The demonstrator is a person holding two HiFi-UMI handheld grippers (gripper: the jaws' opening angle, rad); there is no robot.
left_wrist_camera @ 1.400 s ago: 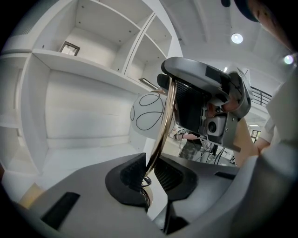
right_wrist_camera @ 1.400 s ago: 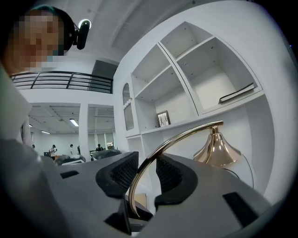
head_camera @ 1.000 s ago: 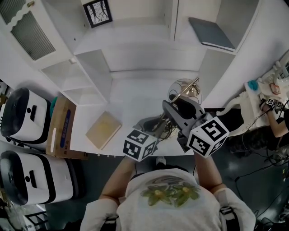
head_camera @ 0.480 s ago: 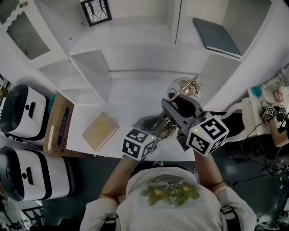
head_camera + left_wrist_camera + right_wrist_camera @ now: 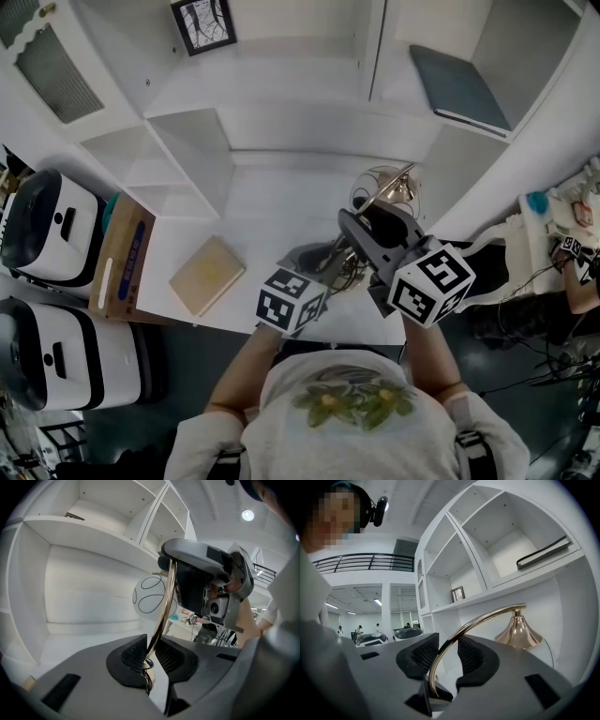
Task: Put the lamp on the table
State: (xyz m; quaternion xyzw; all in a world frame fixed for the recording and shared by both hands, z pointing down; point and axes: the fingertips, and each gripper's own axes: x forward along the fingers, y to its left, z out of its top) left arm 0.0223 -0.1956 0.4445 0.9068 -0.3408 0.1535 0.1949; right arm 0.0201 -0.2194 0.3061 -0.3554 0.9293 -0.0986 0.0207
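Note:
The lamp has a thin gold curved arm point(image 5: 162, 607), a gold cone cap point(image 5: 517, 633) and a round pale wire-patterned shade point(image 5: 385, 182). It hangs over the white table point(image 5: 272, 208), in front of the shelves. My left gripper point(image 5: 149, 656) is shut on the lower end of the arm, where thin wire is wound. My right gripper point(image 5: 447, 655) is shut on the arm further up its curve. In the head view the left gripper point(image 5: 323, 261) sits just left of the right gripper point(image 5: 373, 228). Whether the lamp's foot touches the table is hidden.
A tan flat book point(image 5: 206, 273) lies on the table's left part, beside a cardboard box point(image 5: 122, 264). Two white and black machines point(image 5: 45, 231) stand on the floor at left. A framed picture point(image 5: 202, 23) and a grey folder point(image 5: 459, 86) rest on shelves.
Both grippers and the lamp stay in nearly the same place. Only the head view has drifted slightly.

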